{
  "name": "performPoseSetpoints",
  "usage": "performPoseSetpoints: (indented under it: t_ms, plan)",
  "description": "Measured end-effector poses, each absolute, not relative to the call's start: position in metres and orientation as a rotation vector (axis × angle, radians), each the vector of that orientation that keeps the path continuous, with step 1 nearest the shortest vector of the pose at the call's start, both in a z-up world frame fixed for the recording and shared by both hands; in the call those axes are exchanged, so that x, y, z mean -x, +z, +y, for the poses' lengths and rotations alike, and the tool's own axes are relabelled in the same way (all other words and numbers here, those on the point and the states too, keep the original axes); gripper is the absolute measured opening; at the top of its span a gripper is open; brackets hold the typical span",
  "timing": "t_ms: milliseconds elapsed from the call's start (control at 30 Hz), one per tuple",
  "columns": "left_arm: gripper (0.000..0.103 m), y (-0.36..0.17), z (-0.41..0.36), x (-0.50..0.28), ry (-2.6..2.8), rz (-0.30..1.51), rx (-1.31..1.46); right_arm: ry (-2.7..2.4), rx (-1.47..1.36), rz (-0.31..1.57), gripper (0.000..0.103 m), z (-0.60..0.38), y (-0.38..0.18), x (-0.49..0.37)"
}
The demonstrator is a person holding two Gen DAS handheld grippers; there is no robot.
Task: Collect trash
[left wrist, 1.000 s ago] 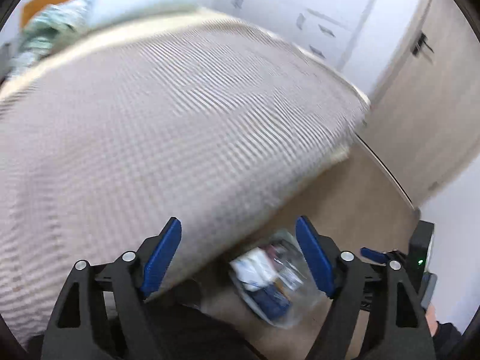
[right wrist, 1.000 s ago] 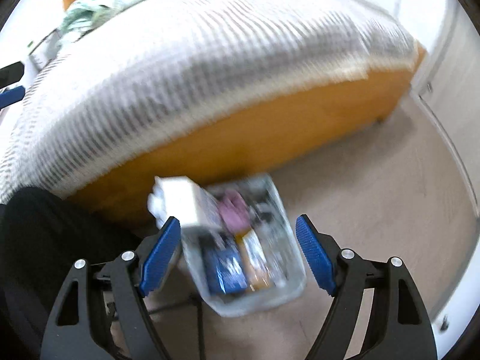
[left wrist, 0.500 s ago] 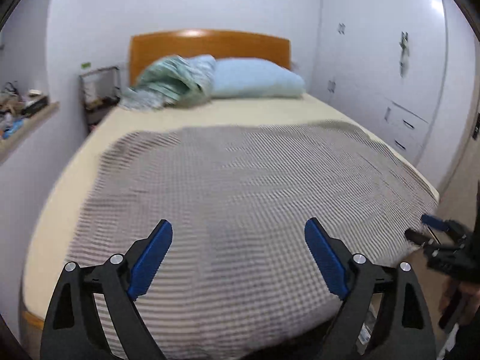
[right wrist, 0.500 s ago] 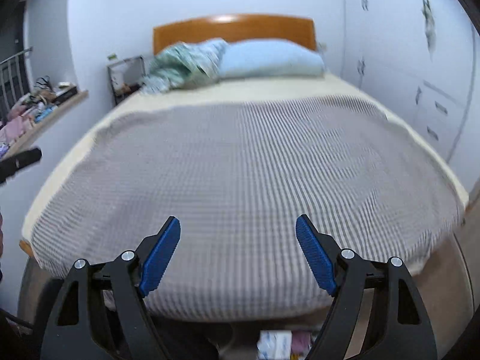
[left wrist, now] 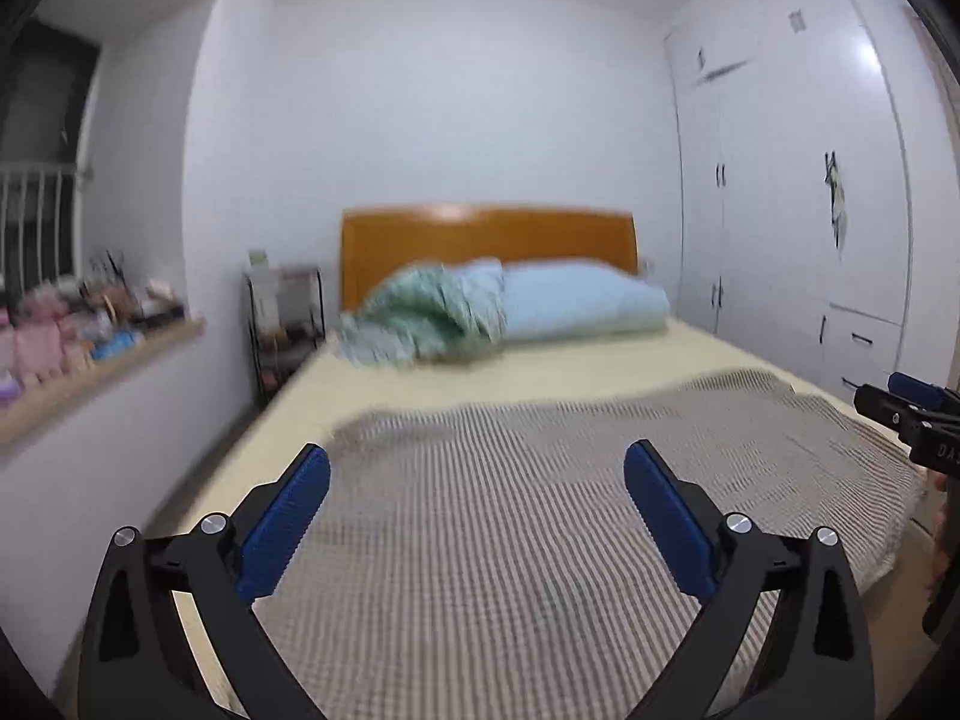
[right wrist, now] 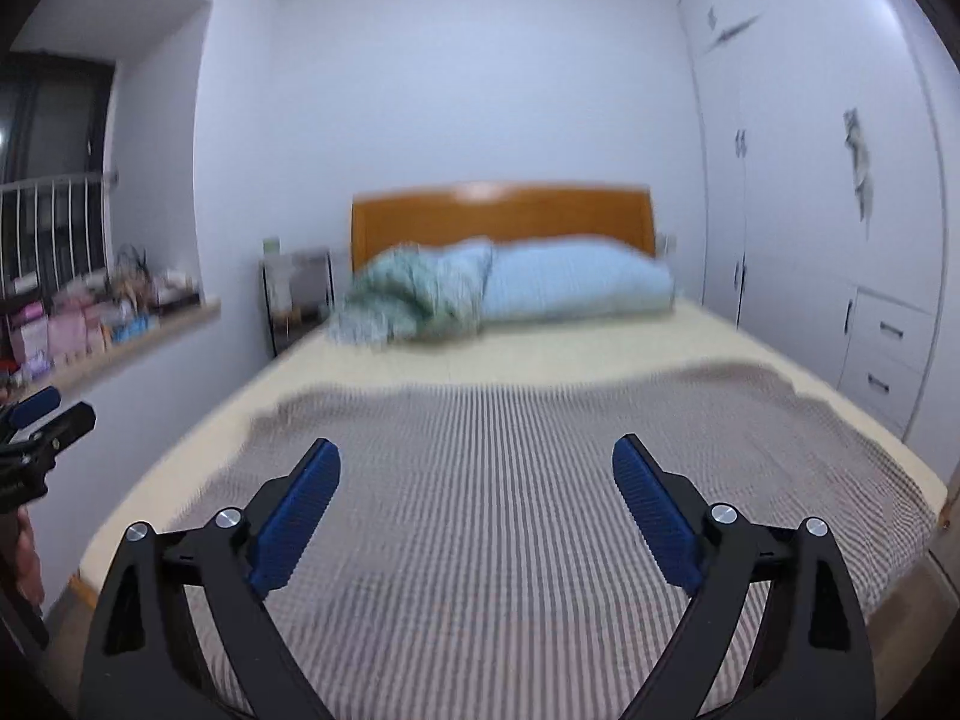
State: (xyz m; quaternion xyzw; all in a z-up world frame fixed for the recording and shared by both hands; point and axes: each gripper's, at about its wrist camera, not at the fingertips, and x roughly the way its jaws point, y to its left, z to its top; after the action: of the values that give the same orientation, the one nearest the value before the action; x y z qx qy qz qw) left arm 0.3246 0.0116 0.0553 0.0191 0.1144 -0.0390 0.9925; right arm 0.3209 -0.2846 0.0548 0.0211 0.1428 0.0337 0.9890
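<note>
Nothing between either gripper's spread fingers [left wrist: 282, 525].

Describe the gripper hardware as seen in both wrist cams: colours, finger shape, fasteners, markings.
Left gripper and right gripper match: matte black, triangular cut-out finger arms, ribbed blue pads, silver round bolt heads at the pivots. From the left camera, the right gripper's body shows partial white lettering, too cropped to read. No cables visible.

Black fingers [left wrist: 672, 516] with blue pads [left wrist: 282, 525]
</note>
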Motion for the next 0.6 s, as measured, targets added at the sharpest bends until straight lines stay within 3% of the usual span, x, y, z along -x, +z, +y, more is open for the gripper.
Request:
performPoseSetpoints:
  t_ms: [600]
  plan:
    - [0.095, 0.064, 0.004, -0.274, -0.104, 0.178, -0.002, 0.084, 0.021, 0.163, 0.088, -0.265, 0.055, -0.278]
